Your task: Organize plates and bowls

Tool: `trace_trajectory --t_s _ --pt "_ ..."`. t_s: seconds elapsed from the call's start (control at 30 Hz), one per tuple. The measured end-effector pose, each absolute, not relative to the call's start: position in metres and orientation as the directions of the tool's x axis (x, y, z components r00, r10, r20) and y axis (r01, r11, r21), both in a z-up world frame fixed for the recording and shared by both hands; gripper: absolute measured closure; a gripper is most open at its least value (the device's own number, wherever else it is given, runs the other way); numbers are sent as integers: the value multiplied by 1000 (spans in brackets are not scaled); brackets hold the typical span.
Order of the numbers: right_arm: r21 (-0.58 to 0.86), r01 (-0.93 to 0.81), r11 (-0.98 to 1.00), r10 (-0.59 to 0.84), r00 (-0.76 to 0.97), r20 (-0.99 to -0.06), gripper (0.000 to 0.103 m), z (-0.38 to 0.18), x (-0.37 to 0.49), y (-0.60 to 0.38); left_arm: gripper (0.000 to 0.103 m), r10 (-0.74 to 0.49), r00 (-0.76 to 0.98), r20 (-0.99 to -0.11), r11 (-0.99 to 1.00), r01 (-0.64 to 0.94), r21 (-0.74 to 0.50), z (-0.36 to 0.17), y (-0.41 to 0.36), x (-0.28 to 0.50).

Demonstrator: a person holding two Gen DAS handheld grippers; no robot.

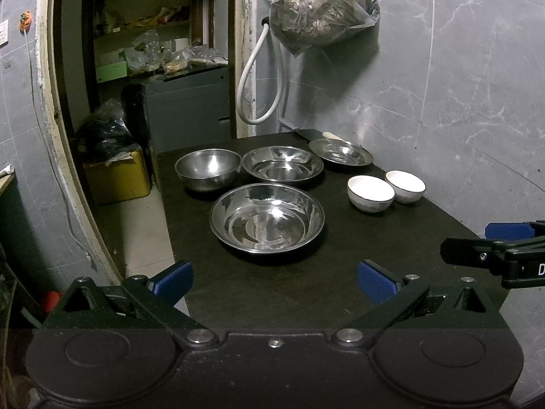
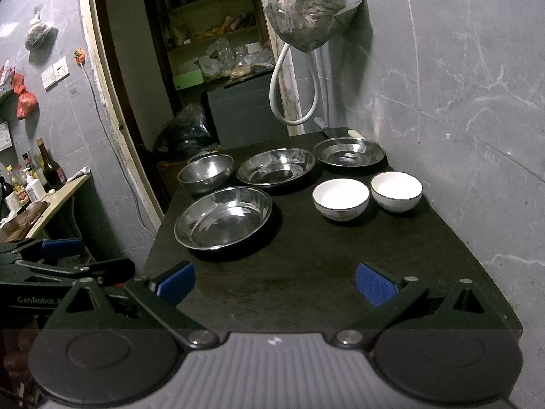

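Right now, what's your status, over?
Left gripper open, right gripper open, both empty. Four steel dishes and two white bowls unstacked on the table. Path clear.

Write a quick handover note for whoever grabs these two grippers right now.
Left gripper: jaws open, empty, over the table's near edge.
Right gripper: jaws open, empty, beside it.
On the table, all apart: near steel dish, deep steel bowl, middle steel dish, far steel plate, two white bowls at right.
Done: nothing stacked.
Left: nest the steel pieces, stack the white bowls.
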State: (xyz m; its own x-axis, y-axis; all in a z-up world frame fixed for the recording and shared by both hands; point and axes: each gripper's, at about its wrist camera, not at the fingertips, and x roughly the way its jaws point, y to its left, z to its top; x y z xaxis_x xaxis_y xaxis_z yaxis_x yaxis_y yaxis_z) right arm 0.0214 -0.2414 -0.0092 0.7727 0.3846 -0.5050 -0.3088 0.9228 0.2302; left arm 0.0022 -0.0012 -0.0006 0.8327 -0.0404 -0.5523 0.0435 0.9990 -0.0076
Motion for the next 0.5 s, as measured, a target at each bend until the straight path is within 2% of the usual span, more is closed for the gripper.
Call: trace_trajectory --t_s 0.5 --pt "236 -301 924 382 765 -519 0 -11 20 -244 1 -38 816 -577 999 40 -9 -5 0 1"
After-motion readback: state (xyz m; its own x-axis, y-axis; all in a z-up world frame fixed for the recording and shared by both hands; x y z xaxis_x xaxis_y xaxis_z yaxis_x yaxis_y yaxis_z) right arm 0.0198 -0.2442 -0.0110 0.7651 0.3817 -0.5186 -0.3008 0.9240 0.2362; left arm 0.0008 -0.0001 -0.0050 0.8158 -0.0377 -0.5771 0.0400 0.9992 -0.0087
